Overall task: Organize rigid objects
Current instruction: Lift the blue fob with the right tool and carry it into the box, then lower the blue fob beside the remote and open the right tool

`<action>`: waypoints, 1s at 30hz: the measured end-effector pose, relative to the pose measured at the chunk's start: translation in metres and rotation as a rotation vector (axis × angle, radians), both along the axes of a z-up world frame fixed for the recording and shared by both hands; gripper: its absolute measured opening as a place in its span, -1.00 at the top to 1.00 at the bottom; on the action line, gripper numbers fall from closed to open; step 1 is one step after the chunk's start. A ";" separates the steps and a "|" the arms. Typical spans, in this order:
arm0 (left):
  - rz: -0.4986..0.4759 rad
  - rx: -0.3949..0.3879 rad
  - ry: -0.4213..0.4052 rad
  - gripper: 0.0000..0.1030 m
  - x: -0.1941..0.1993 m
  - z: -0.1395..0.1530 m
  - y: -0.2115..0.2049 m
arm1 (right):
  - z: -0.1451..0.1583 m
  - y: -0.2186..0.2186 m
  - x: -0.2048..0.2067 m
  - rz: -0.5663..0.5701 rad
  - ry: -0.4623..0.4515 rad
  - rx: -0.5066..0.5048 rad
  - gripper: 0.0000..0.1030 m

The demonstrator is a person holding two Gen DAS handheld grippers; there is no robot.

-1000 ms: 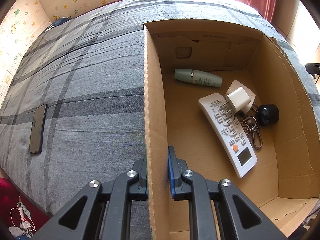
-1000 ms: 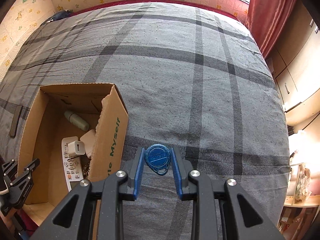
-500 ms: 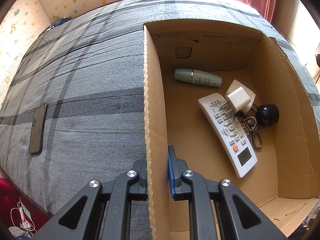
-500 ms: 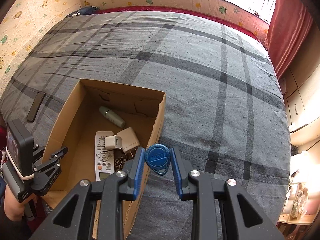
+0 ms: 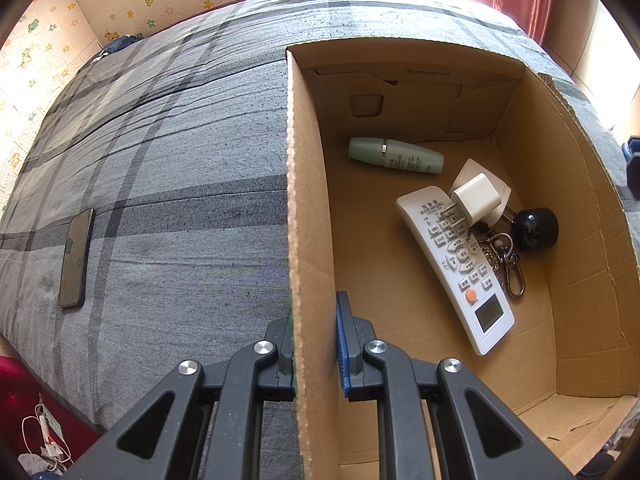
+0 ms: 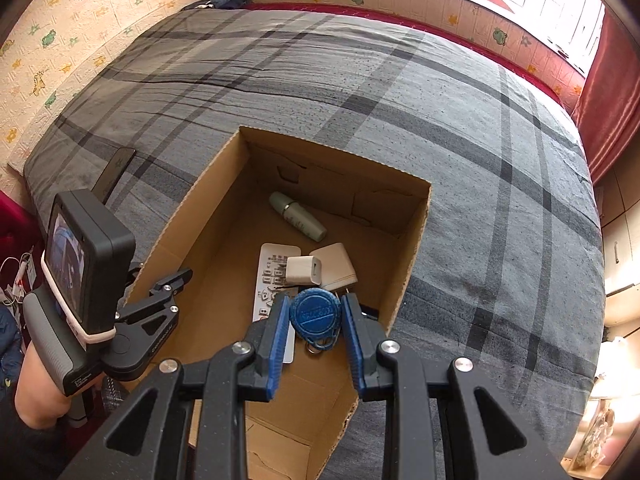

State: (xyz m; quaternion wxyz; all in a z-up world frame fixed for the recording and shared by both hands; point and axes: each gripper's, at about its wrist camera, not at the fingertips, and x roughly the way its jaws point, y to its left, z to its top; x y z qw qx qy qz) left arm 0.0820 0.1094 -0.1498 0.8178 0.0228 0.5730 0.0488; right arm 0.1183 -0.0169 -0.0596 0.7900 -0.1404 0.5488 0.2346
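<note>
An open cardboard box [image 5: 308,184] [image 6: 414,240] sits on the grey plaid bed. Inside lie a pale green tube [image 5: 396,156] [image 6: 298,216], a white remote [image 5: 456,264] [image 6: 270,268], two white chargers [image 5: 478,196] [image 6: 306,270], a black round object [image 5: 534,228] and a keyring [image 5: 506,260]. My left gripper [image 5: 314,336] is shut on the box's left wall. My right gripper [image 6: 314,316] is shut on a blue round key fob [image 6: 316,314] and holds it above the box's inside, over the remote.
A dark phone [image 5: 76,258] [image 6: 114,174] lies on the bed left of the box. My left gripper with its camera shows in the right wrist view [image 6: 80,292]. A red curtain [image 6: 608,92] hangs at the right, wallpapered walls stand behind the bed.
My right gripper has carried the blue fob leftward from over the bed to above the box's inside. The left gripper and box have stayed put.
</note>
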 end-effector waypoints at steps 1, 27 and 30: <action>0.000 -0.001 0.000 0.69 0.000 0.000 0.000 | -0.003 0.003 -0.002 0.007 0.002 0.002 0.46; 0.000 0.004 0.002 0.69 0.000 0.000 -0.001 | -0.096 0.025 -0.016 0.055 0.177 -0.059 0.44; -0.001 0.004 0.002 0.69 0.000 0.000 -0.001 | -0.093 0.024 -0.015 0.053 0.179 -0.052 0.22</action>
